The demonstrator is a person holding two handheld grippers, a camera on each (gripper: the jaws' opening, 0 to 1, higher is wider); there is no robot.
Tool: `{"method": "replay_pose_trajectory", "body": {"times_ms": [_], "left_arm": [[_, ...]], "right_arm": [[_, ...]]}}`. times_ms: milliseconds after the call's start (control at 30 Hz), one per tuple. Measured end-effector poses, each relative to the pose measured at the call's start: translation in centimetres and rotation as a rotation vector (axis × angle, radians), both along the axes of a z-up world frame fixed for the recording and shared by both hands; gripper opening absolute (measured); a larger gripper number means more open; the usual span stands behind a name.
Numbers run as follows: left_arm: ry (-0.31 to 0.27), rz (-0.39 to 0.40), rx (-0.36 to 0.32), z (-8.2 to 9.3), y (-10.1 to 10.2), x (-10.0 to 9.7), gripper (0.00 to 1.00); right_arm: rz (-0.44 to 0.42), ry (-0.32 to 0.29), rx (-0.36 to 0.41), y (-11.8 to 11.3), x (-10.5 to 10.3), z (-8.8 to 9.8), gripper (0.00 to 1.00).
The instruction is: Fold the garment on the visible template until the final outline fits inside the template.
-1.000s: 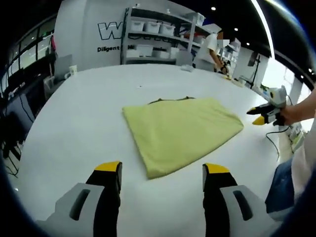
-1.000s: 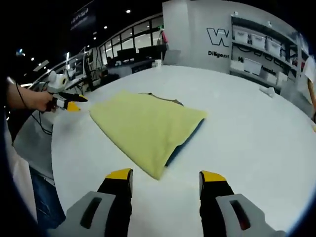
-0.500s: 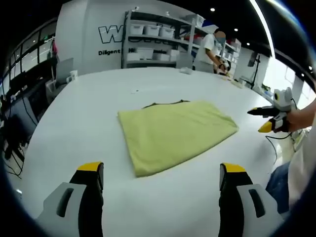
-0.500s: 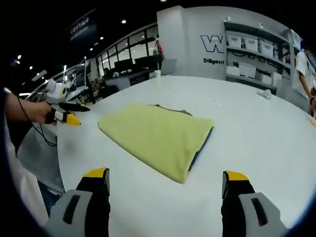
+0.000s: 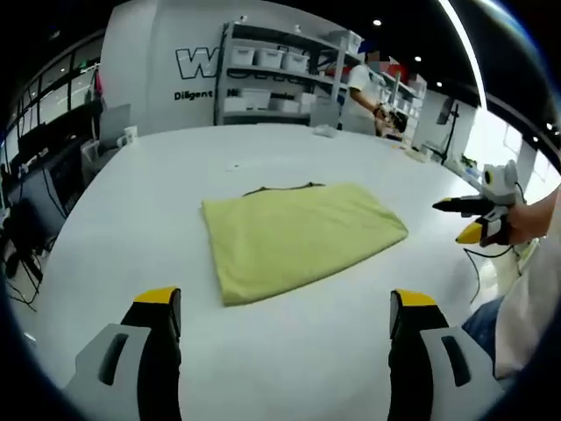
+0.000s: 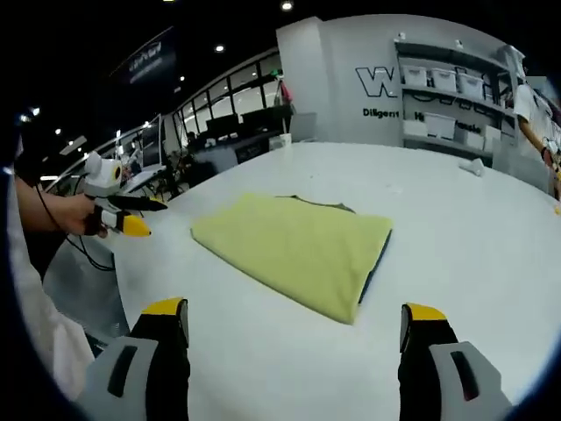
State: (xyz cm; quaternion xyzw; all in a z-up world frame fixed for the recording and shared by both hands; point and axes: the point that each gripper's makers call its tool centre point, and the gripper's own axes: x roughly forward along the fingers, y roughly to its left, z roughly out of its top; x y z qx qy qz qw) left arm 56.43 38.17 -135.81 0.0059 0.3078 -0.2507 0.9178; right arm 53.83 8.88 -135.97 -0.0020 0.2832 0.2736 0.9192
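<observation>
Left gripper view is showing the left gripper (image 5: 280,303) hovering above the white table (image 5: 131,219) with its yellow-tipped jaws spread wide and gripping nothing. The folded yellow garment (image 5: 298,237) is lying flat near the middle of the table, well clear of both jaws, with a dark collar edge peeking out at its far side. The right gripper (image 5: 473,219) is reaching in from the right, off the table edge, its jaws parted. Shelving with white bins (image 5: 272,83) is standing against the far wall, and a person (image 5: 364,88) is leaning beside it.

Right gripper view is showing the right gripper (image 6: 294,311) open too, the garment (image 6: 302,250) covering a blue template edge (image 6: 375,263), and the left gripper (image 6: 123,215) at the table's side.
</observation>
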Motion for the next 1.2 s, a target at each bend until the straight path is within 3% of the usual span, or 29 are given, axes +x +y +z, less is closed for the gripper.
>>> {"method": "replay_pose_trajectory", "body": {"times_ms": [1200], "left_arm": [[-0.020, -0.014, -0.033, 0.9, -0.6, -0.6, 0.99]], "right_arm": [[-0.030, -0.015, 0.009, 0.2, -1.1, 0.9, 0.99]]}}
